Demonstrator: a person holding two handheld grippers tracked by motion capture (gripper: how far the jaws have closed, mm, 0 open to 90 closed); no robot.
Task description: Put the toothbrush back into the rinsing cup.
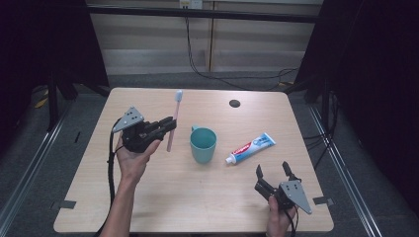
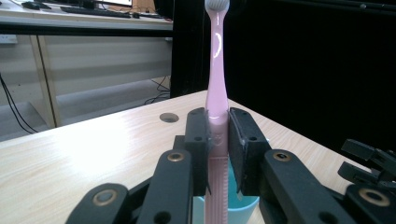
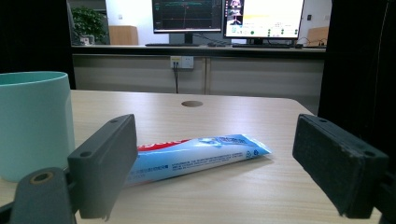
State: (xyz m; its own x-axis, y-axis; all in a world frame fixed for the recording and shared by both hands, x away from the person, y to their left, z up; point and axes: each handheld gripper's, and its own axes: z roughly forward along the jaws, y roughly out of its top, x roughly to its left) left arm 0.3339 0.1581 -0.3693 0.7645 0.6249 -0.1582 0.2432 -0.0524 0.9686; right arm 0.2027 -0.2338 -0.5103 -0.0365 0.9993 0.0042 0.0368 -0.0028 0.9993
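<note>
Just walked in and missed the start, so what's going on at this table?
A person is working with a handheld gripper in each hand. The left gripper is shut on a pink toothbrush, held above the table beside a teal cup, bristles pointing away from the person. The right gripper is open and holds nothing, its jaws pointed toward a toothpaste tube lying flat just right of the cup.

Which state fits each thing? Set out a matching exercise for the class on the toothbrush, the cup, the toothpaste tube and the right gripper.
1 toothbrush
2 cup
3 toothpaste tube
4 right gripper

A lying flat on the table
B open, holding nothing
C clamped upright in the left gripper
D standing near mid-table

Pairs: 1-C, 2-D, 3-A, 4-B
</note>
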